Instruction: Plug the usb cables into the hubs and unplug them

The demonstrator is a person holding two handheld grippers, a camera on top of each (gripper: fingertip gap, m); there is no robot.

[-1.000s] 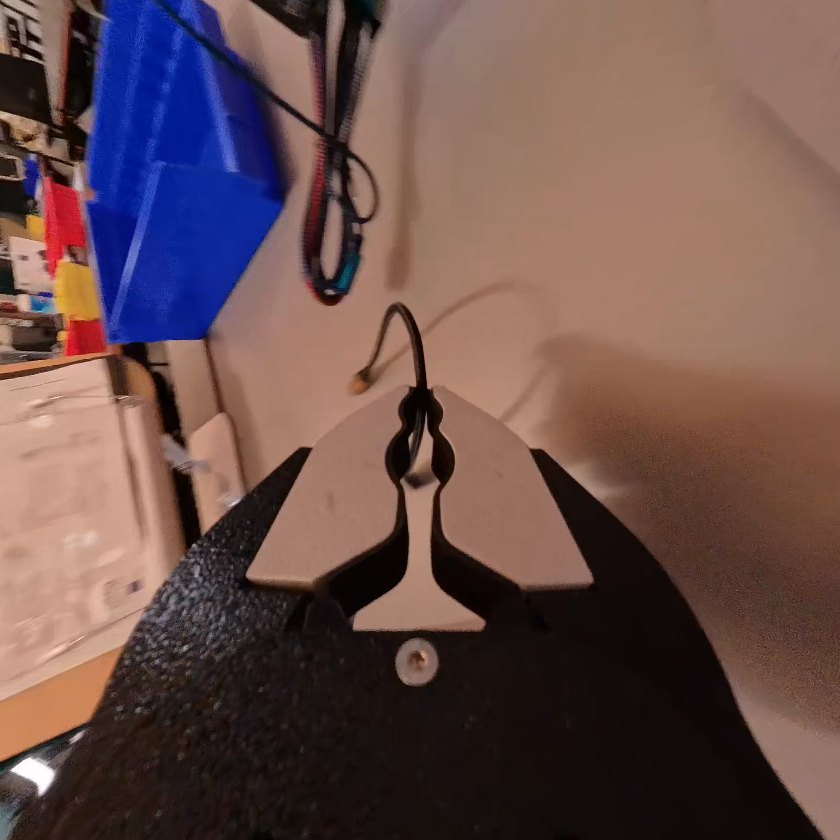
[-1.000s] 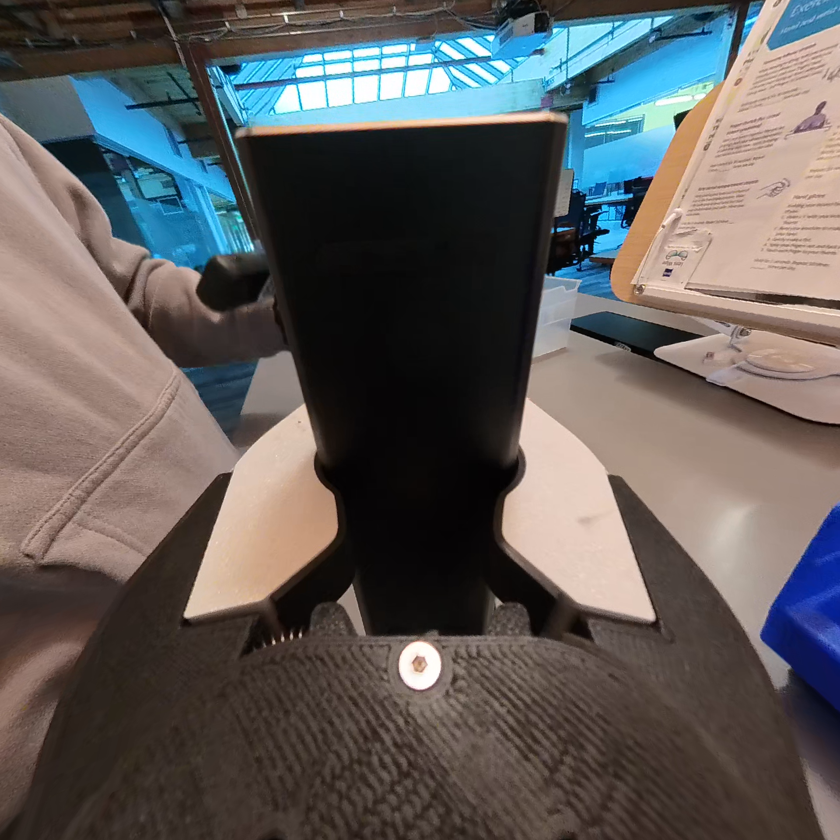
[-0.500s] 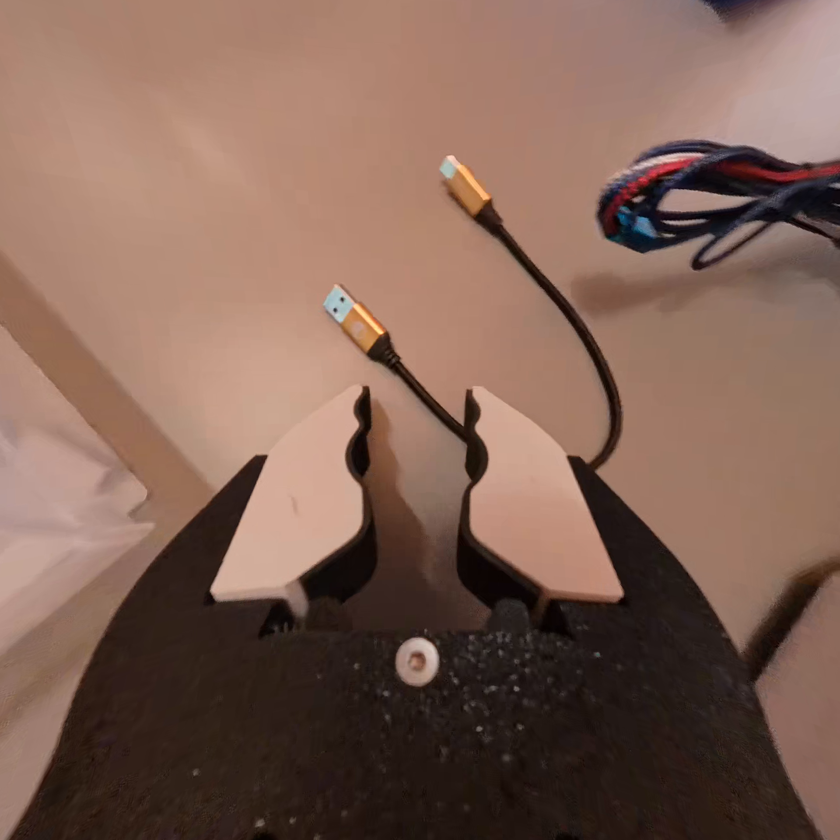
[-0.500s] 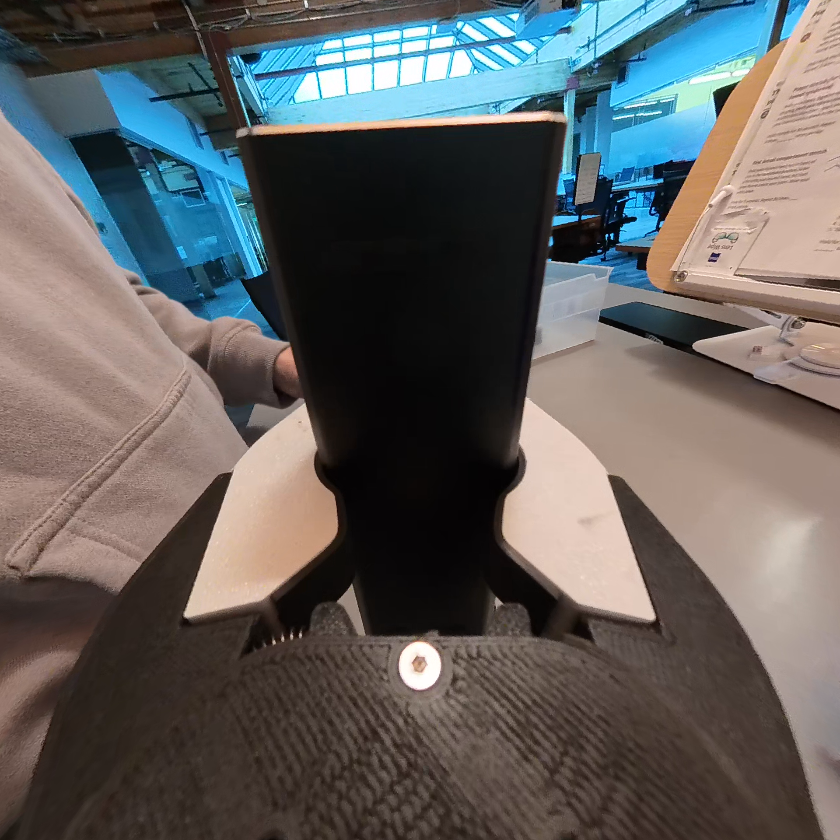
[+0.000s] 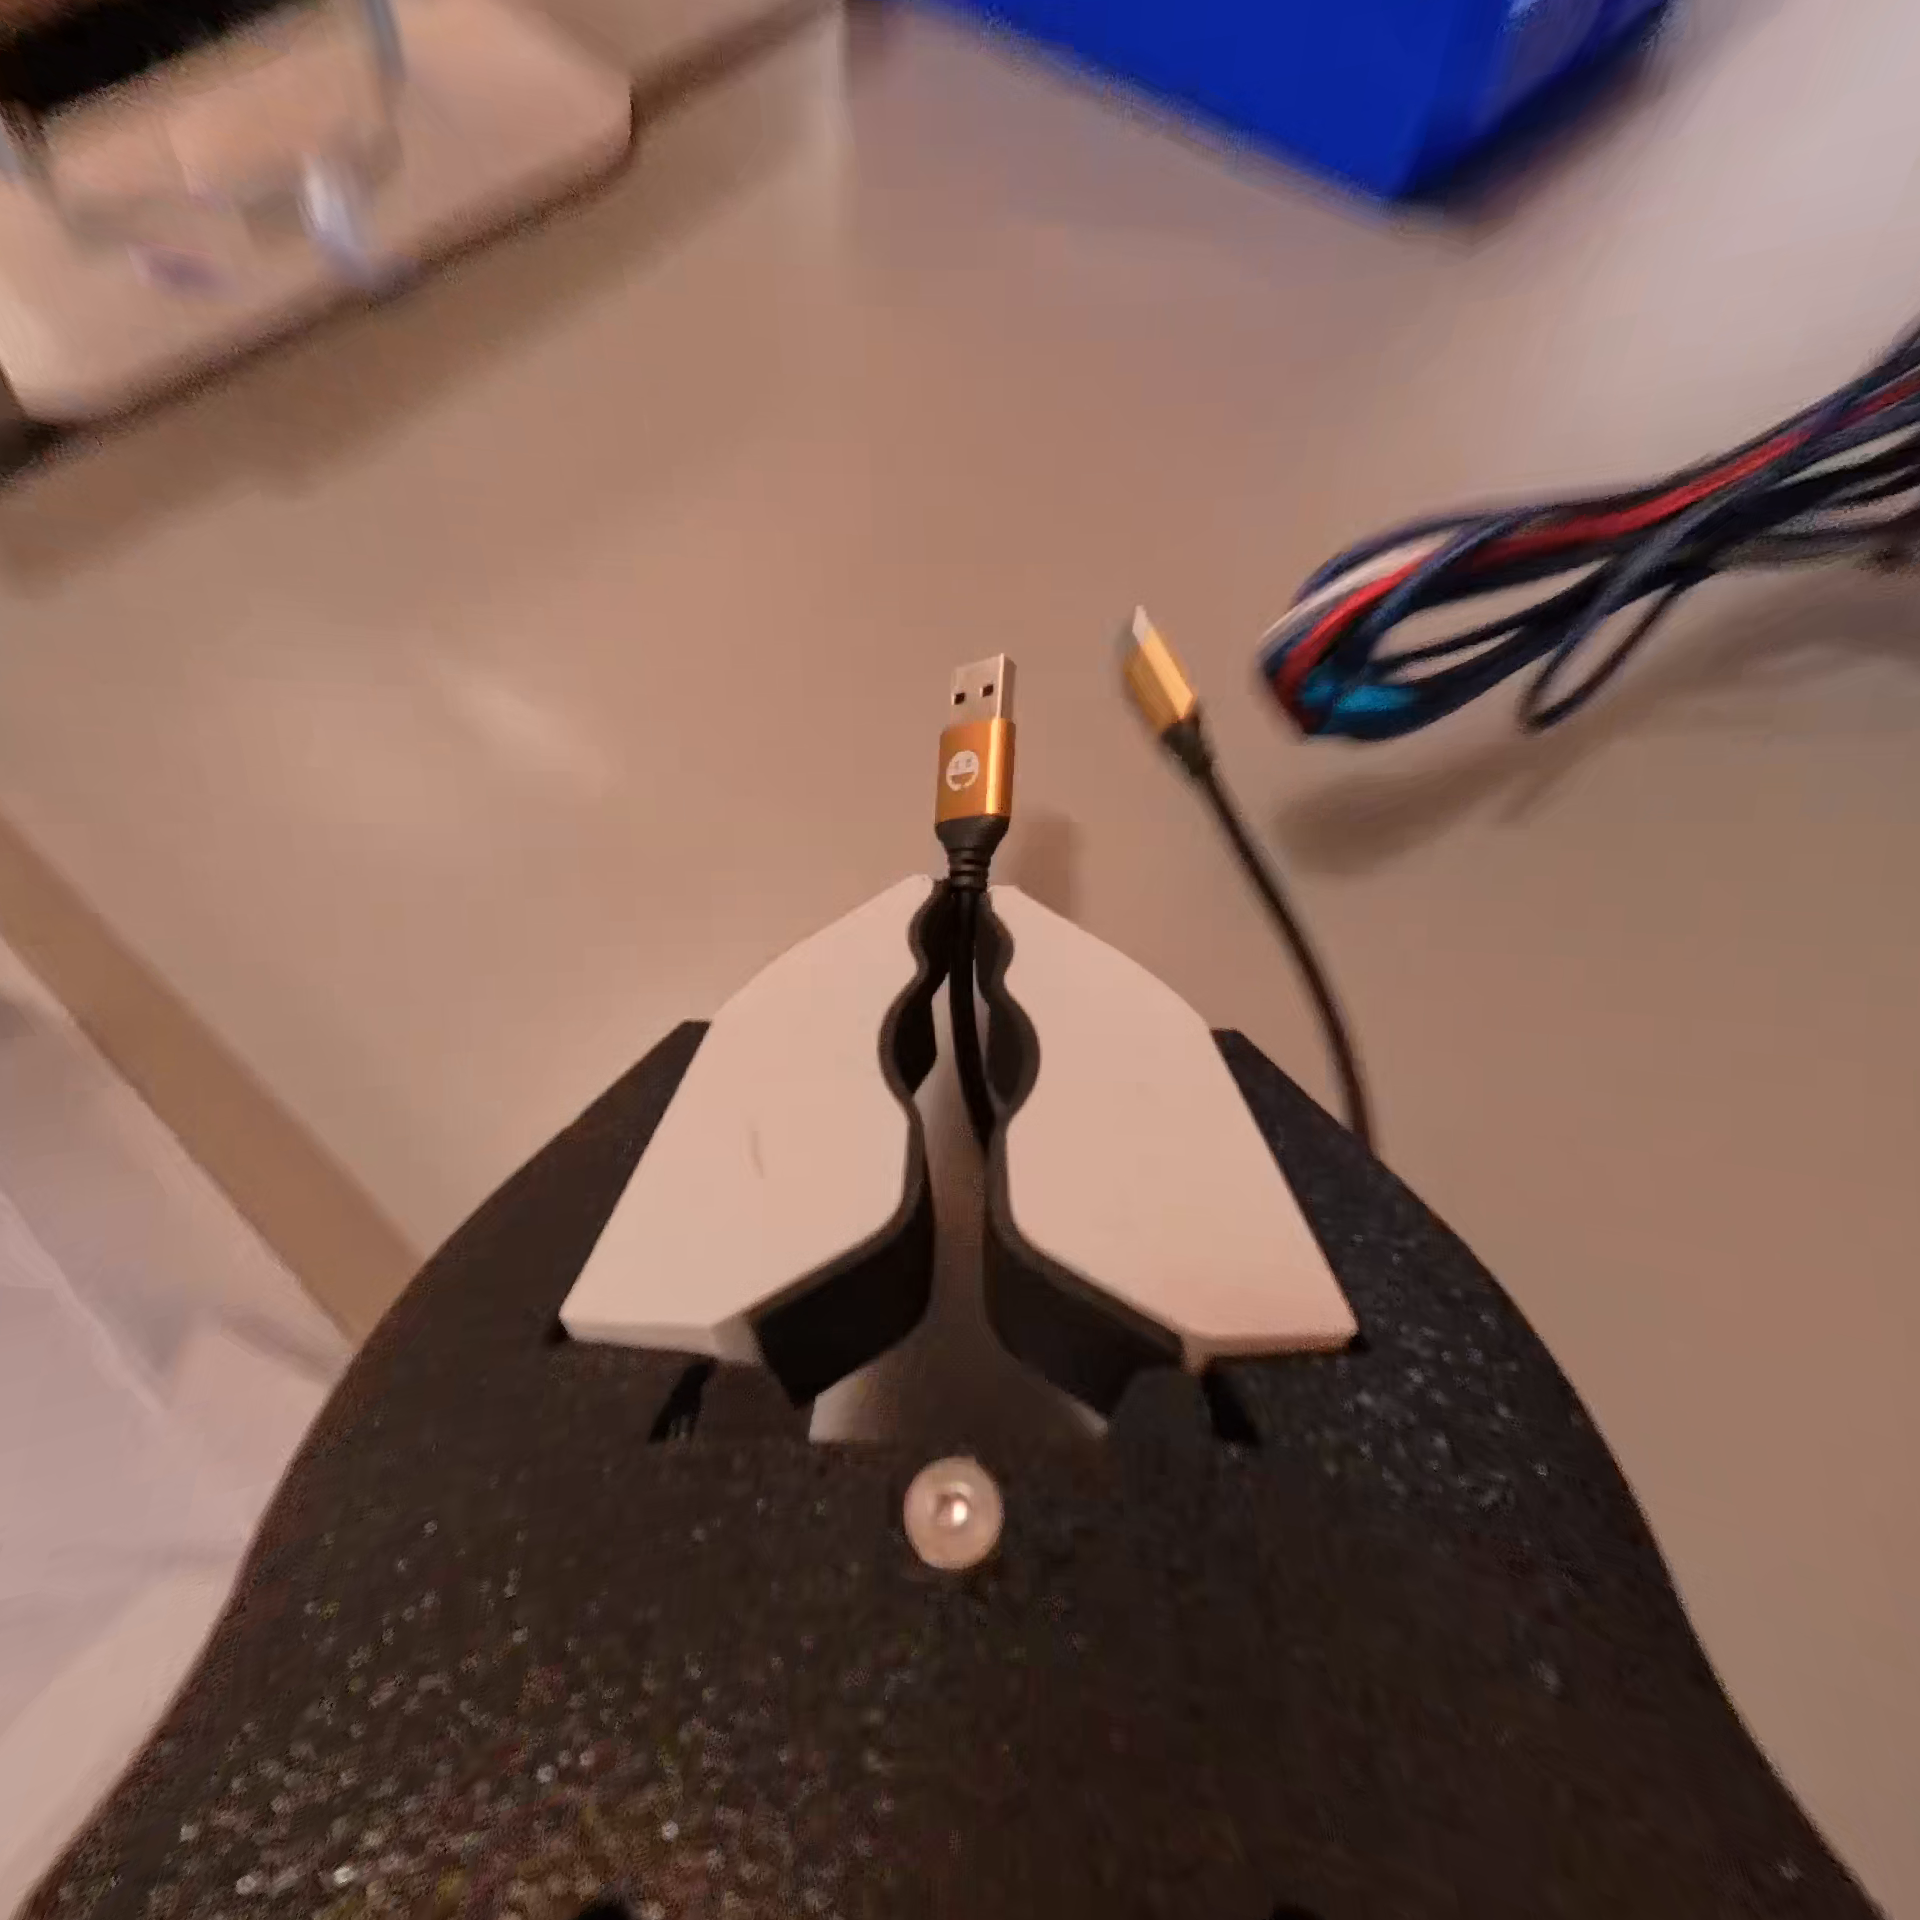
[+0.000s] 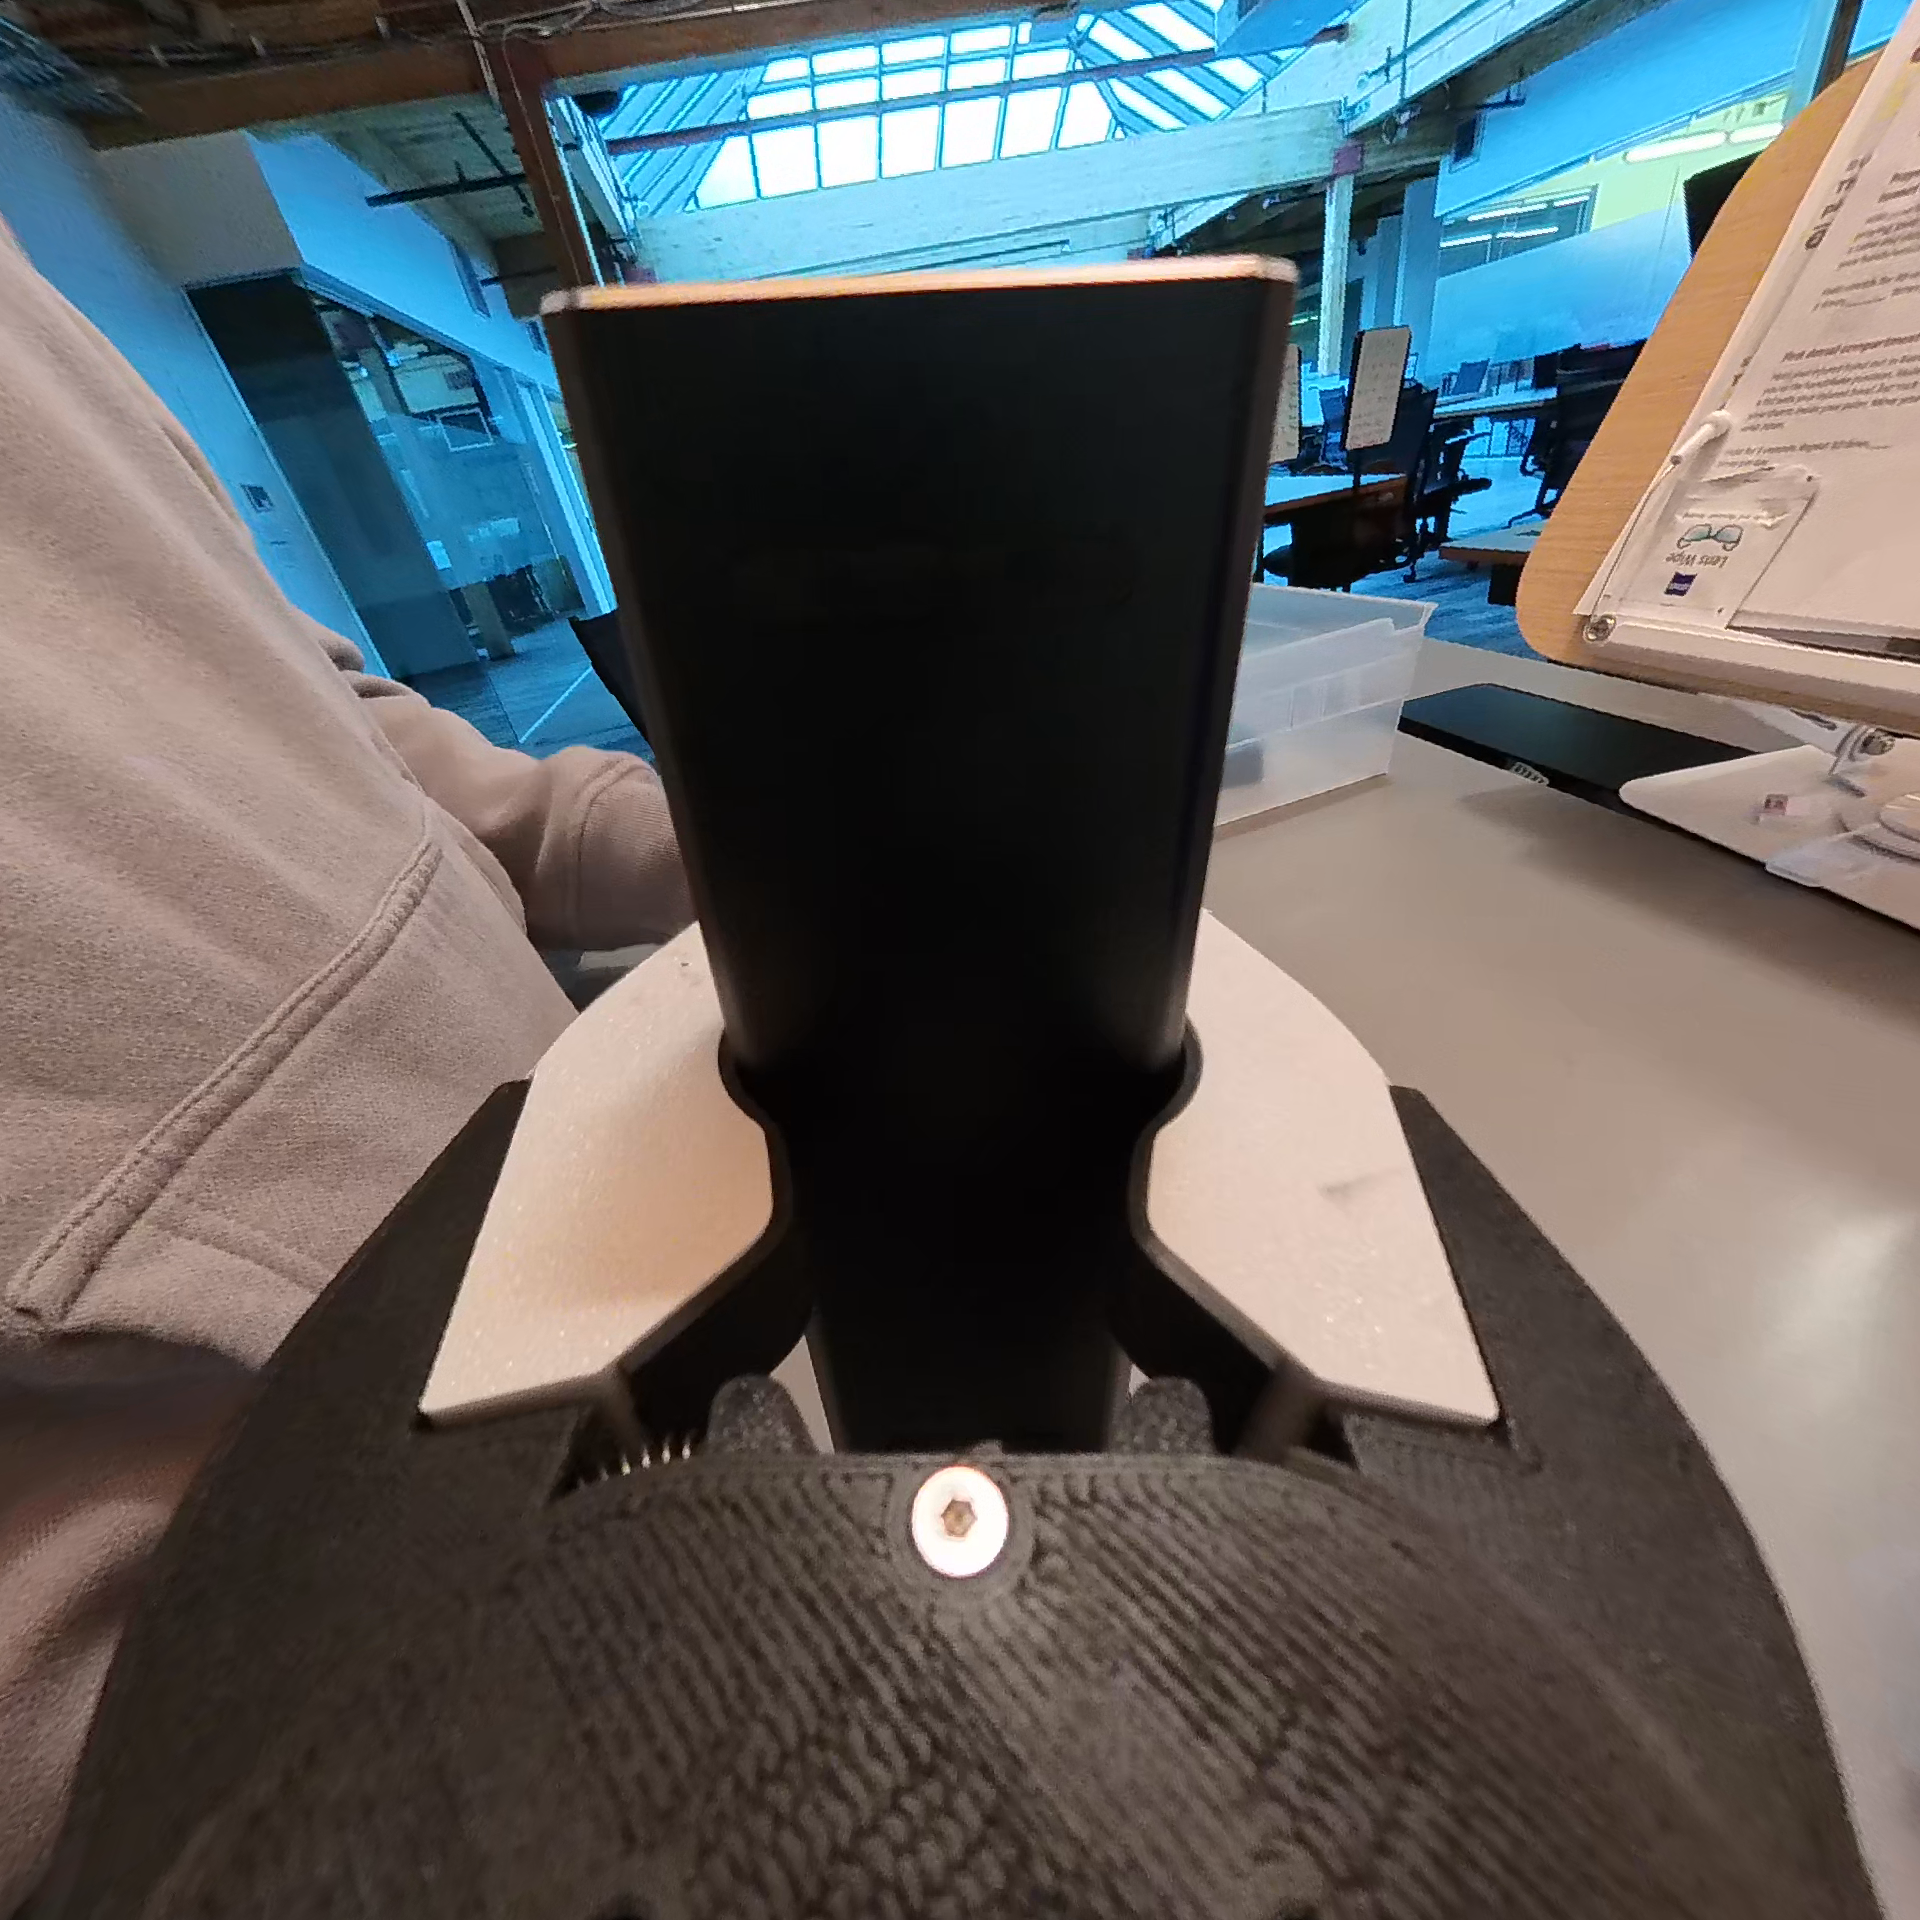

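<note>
Between the pale, matte fingers of the left gripper (image 5: 961, 883), a thin black braided cable (image 5: 966, 997) is pinched just behind its plug; the jaws are closed tight on it. Its orange metal USB plug (image 5: 975, 753) juts forward past the fingertips, silver tip pointing away, above the smooth beige table (image 5: 623, 582). Just right of it, a second gold-sleeved plug (image 5: 1158, 670) and its black cord lie on the table. Farther right sprawls a blurred bundle of red, white and blue braided cables (image 5: 1558, 613). A glossy blue bin (image 5: 1299, 83) sits at the far edge.

The right gripper (image 6: 956, 1049) is clamped on a tall, flat-sided black hub (image 6: 925, 644) standing upright, its upper rim catching light. A beige fleece sleeve (image 6: 229, 790) fills the left side.
</note>
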